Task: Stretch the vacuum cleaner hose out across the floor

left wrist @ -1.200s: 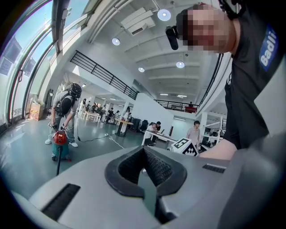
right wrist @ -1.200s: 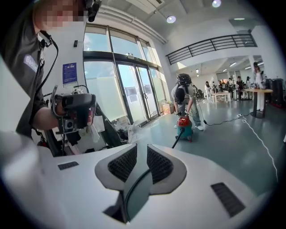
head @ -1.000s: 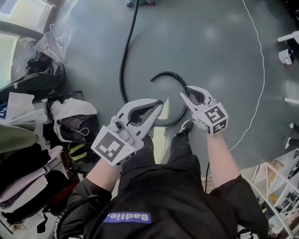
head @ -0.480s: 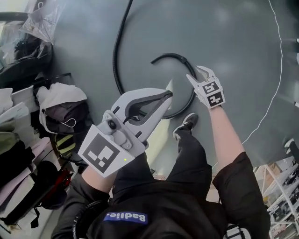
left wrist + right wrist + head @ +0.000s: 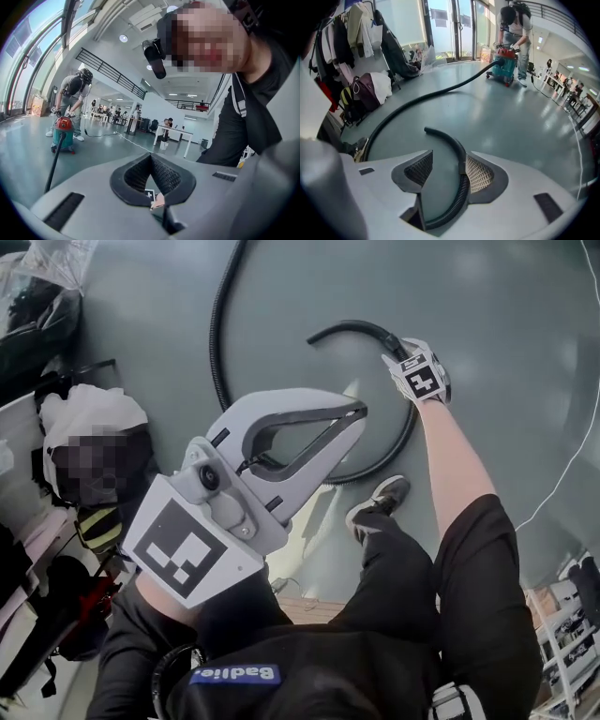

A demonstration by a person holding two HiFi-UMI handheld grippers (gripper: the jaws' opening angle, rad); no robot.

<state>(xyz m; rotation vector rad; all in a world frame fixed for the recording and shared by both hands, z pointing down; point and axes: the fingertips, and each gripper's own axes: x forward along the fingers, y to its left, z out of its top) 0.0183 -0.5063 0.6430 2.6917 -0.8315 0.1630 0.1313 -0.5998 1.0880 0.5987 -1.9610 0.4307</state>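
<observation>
We hold the right tongs (image 5: 394, 351) down at the floor (image 5: 497, 306), arm at full reach, because the hose (image 5: 462, 193) lies there in a loop. Its loose end is the part we must carry off to straighten it. The jaws of these tongs have just been opening and now stand wide. The hose runs up between them, close against the right-hand pad (image 5: 480, 176) and apart from the left-hand one, so nothing is gripped yet. Just past the tips the hose hooks round and ends.

Far ahead of the right tongs stands the vacuum cleaner (image 5: 505, 65), with another person (image 5: 513, 23) bent over it. From there the hose sweeps in a long curve past the clothes (image 5: 351, 33) off to the tongs' left and comes back under them. With that far end fixed at the machine, we judge that pulling the near end away from it would draw the curve flat.

The left tongs (image 5: 361, 413) hang high and roughly level, well back from the hose, tips touching and empty. We judge they are kept clear as the spare hand. The next move calls for the right jaws to close squarely on the hose before any pull.
</observation>
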